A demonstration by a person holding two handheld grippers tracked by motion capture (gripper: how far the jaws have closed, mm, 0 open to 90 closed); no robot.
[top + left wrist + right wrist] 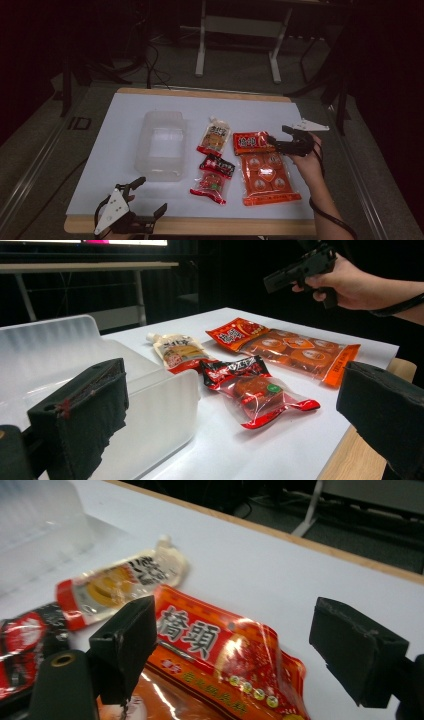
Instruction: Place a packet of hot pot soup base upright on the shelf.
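Lying beside snack packets [220,160], clear plastic container [161,145], nothing inside

On the table [115,150], the tub [161,145] lies at nine o'clock of the pouch [215,137]; the big packet [262,167] at three, the small packet [212,179] at six.

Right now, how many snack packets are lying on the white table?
3. The large orange packet lies at the right, under the right claw. The red and black packet is in the middle. The cream pouch lies behind it, beside the clear box.
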